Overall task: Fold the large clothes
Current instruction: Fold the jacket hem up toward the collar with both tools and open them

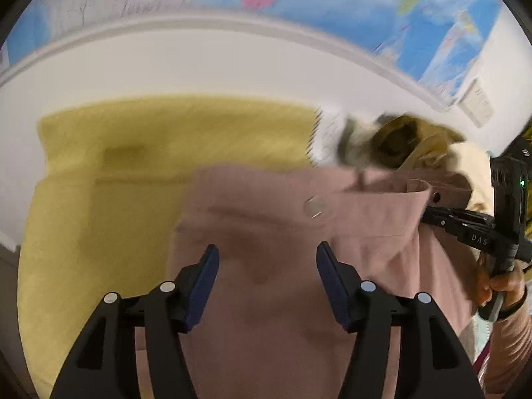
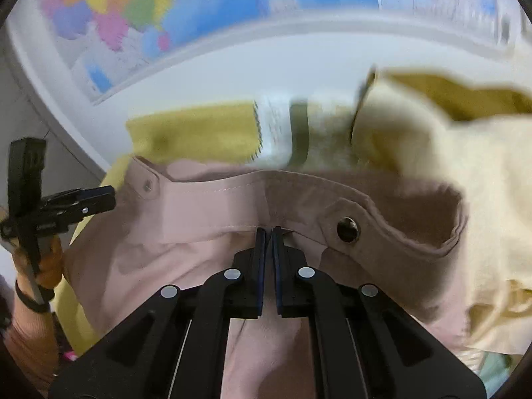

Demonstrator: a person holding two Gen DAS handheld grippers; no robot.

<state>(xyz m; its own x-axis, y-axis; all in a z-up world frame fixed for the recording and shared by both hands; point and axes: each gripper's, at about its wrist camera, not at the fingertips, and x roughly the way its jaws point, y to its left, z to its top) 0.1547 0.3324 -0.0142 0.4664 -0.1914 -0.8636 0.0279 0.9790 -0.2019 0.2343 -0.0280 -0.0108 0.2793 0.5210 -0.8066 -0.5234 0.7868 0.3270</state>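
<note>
Two grippers over pink garment point(image 2: 199, 259): right gripper point(image 2: 268, 232) pinches waistband edge; left gripper point(image 1: 267, 259) spread, empty. Fabric soft, limp; take opposite waistband corner.

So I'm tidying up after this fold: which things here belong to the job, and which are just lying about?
Job:
- pink garment
- right gripper, shut on its band
- left gripper, open above the cloth

Lying about:
- yellow cloth underneath
- cream garment
- map on the wall
</note>
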